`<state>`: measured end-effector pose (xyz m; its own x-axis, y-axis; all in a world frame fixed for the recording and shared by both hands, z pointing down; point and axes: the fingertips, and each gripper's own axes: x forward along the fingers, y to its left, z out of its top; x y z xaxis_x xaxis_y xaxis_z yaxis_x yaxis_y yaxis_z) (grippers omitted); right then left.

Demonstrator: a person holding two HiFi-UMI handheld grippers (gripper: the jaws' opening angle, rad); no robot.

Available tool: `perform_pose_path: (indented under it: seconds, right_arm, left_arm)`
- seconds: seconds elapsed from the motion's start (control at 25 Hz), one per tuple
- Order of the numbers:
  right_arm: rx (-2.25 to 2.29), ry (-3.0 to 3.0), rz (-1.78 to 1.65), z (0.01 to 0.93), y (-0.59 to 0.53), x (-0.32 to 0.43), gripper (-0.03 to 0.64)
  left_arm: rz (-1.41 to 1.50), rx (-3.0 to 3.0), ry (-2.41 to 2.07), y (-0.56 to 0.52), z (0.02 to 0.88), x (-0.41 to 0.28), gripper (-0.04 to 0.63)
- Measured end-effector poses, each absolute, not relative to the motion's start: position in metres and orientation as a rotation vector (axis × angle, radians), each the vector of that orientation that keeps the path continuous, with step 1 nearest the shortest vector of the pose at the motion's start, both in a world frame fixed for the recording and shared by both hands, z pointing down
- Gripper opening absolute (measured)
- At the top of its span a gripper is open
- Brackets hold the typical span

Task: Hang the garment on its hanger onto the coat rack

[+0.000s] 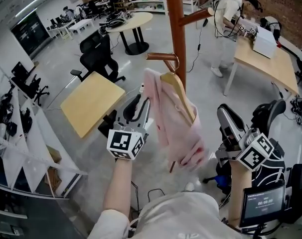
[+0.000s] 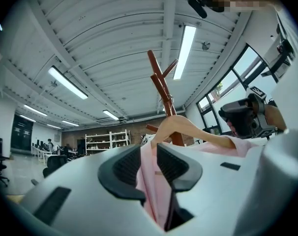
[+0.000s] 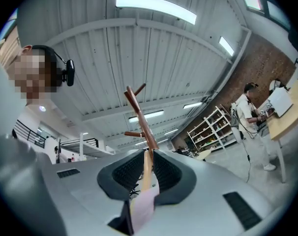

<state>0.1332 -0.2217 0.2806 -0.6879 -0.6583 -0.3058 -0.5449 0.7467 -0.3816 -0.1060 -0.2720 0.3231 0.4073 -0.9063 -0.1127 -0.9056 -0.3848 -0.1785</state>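
Note:
A pink garment (image 1: 171, 126) hangs, blurred, on a wooden hanger (image 1: 183, 96). The hanger's hook sits at a lower peg (image 1: 161, 57) of the brown coat rack (image 1: 177, 29). My left gripper (image 1: 142, 106) is at the garment's left edge. In the left gripper view, pink fabric (image 2: 149, 181) fills the gap between the left gripper's (image 2: 148, 166) pads, with the hanger (image 2: 188, 128) and rack (image 2: 161, 90) beyond. My right gripper (image 1: 225, 114) stands right of the garment with floor showing between them. Its own view shows the right gripper (image 3: 146, 168) with jaws apart, framing the hanger (image 3: 145, 178) edge-on.
A square wooden table (image 1: 91, 103) stands left of the rack and a long one (image 1: 263, 59) at the right. A person (image 1: 226, 19) stands by the long table. Black office chairs (image 1: 98, 56) and a small screen (image 1: 263, 200) are nearby.

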Motion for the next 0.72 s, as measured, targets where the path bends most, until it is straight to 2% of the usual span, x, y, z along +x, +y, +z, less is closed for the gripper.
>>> perform_pose_path:
  seconds: [0.12,0.4,0.72]
  right_arm:
    - [-0.811,2.574,-0.294,0.252,-0.203,0.108,0.064]
    - [-0.447,2.671,-0.273,0.212,-0.145,0.022,0.064]
    - [0.027,2.742,-0.442,0.229,-0.087,-0.115,0.064]
  left_arm:
    - [0.029,-2.404,1.671,-0.25,0.317,-0.125,0.01]
    - [0.049,-2.28,1.891,-0.155,0.298,-0.189,0.006]
    - [0.051,-1.964,2.27,-0.014,0.296,-0.311,0.006]
